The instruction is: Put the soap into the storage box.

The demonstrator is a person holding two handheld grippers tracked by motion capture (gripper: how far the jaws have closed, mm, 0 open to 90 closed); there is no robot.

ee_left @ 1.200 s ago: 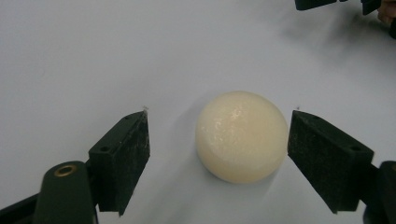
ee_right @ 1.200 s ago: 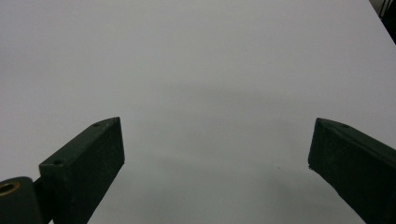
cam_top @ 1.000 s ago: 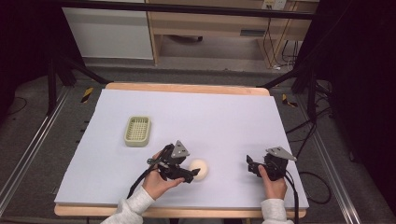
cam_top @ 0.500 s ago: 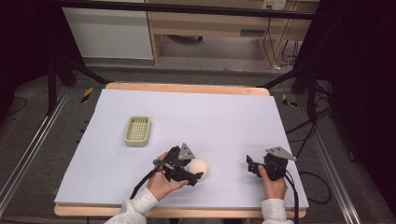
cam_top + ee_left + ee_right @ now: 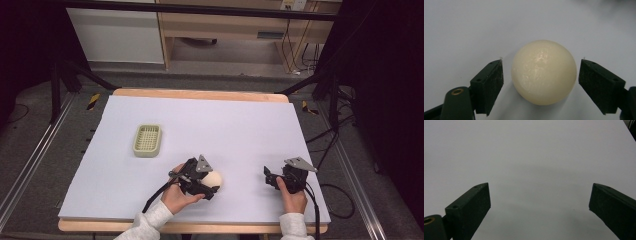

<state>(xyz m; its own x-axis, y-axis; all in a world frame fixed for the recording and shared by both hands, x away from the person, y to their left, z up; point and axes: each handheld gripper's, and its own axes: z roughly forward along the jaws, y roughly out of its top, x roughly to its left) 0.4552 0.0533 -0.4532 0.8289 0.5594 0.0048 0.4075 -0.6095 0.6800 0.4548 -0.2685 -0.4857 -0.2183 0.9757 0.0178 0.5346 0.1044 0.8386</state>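
Where white table [image 5: 210,125] ends, dark floor [image 5: 30,125].

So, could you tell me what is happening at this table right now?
A person is working with a handheld gripper in each hand. The left gripper is open around a cream ball on the white table, one jaw on each side and neither touching it. The right gripper is open too, with bare table between its jaws. A small green basket sits apart, farther back on the left.
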